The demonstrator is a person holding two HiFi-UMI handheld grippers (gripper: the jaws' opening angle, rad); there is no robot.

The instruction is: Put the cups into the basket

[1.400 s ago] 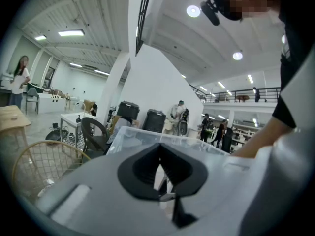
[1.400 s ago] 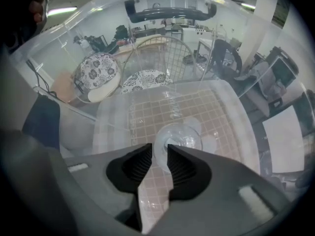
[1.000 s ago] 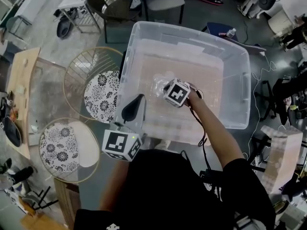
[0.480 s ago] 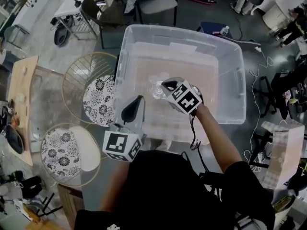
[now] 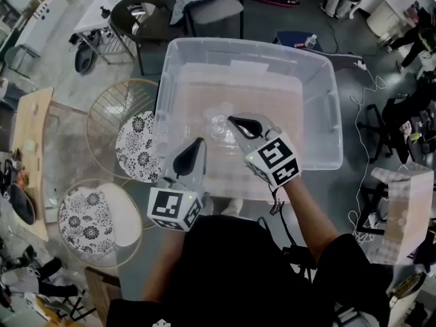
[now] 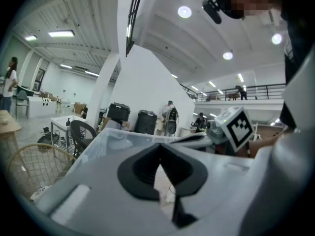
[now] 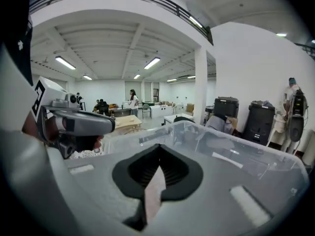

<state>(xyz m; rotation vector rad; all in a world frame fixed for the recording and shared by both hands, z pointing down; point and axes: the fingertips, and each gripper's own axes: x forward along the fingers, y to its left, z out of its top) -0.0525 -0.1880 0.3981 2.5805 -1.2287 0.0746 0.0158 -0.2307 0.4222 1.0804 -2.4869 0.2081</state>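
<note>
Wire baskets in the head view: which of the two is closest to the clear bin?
The farther basket, farther from the person: its rim runs right beside the clear bin's left wall. The nearer basket sits lower left, apart from it.

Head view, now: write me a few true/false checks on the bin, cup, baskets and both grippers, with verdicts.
1. The right gripper holds a cup. False: its jaws are shut on nothing.
2. A clear cup is inside the clear bin. True.
3. Two wire baskets stand to the left of the bin. True.
4. The left gripper is wide open. False: its jaws are shut and empty.
</note>
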